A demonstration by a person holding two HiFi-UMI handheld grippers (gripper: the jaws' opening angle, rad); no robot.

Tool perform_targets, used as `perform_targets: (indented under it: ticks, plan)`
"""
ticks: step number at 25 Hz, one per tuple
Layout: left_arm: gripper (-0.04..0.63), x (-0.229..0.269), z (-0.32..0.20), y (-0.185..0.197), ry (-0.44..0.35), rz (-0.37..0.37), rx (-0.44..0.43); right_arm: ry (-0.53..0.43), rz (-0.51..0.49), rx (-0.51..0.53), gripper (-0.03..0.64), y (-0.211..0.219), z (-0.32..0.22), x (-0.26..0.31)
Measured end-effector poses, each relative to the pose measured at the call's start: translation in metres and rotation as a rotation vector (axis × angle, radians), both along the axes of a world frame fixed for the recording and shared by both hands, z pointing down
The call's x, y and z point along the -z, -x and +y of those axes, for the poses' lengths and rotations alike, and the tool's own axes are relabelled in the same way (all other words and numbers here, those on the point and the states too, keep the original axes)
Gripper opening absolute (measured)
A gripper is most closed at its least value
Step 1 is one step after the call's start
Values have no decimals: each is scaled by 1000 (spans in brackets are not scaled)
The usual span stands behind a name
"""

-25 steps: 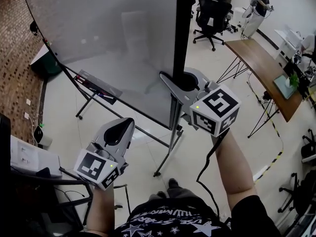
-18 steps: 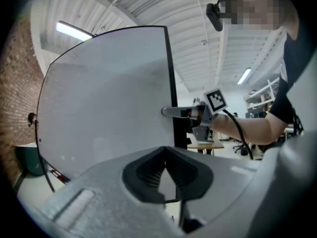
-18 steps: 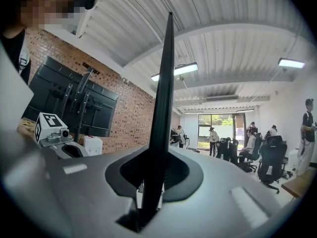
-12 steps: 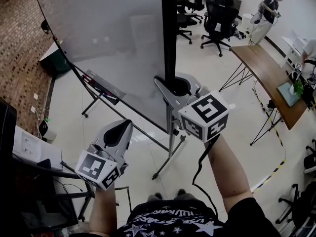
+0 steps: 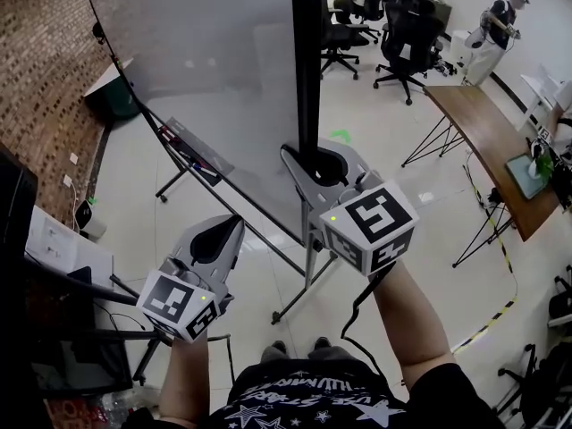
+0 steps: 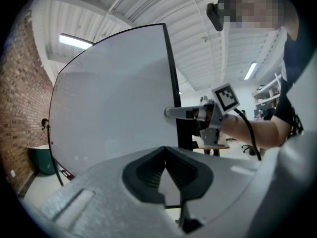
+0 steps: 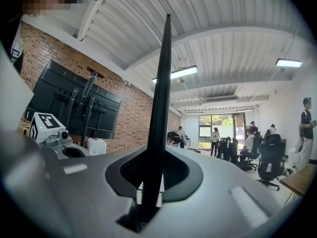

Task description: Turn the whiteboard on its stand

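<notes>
L tongs [image 5: 231, 226] clenched, empty, held low, apart from whiteboard [image 5: 206, 79], which faces them. Board upright on stand [image 5: 308, 257], mid-floor. R tongs [image 5: 313, 157] clamped on its black side edge [image 5: 307, 52].

The left gripper [image 6: 164, 152] has its grey jaws closed tip to tip, with nothing between them. Beyond stands a large white whiteboard [image 6: 114, 98] with a thin black frame. The right gripper [image 6: 169, 114] reaches onto its right edge. A red brick wall [image 6: 20, 103] runs along the left.
</notes>
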State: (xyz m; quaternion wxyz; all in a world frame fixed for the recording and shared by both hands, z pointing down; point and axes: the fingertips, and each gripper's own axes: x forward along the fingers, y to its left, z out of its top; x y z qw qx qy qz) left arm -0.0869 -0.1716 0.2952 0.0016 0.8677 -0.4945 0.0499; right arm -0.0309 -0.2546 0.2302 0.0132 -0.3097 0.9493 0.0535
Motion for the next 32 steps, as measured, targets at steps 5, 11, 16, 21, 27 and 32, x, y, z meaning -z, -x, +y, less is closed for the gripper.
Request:
perform_targets:
  ticks: [5,11,16,21,27,32]
  plan:
    - [5,0,15,-7,1,0,32,4,-3,0,54,-11,11,2]
    - [5,-6,35,-11,12,16,63,21,-4,19,54,-17,32,0]
    - [5,-7,43,-12,11,26,35,11,-10,9,54,-29,51,3]
    - [5,-11,53,-15,21,32,-42,-11,-21,-10,54,-49,73,5]
    - [5,-11,67,-14,36,15,-115,-10,-20,-16,54,-71,95,6]
    - [5,-16,78,-21,56,18,-180,-18,-13,-39,54,-90,116,10]
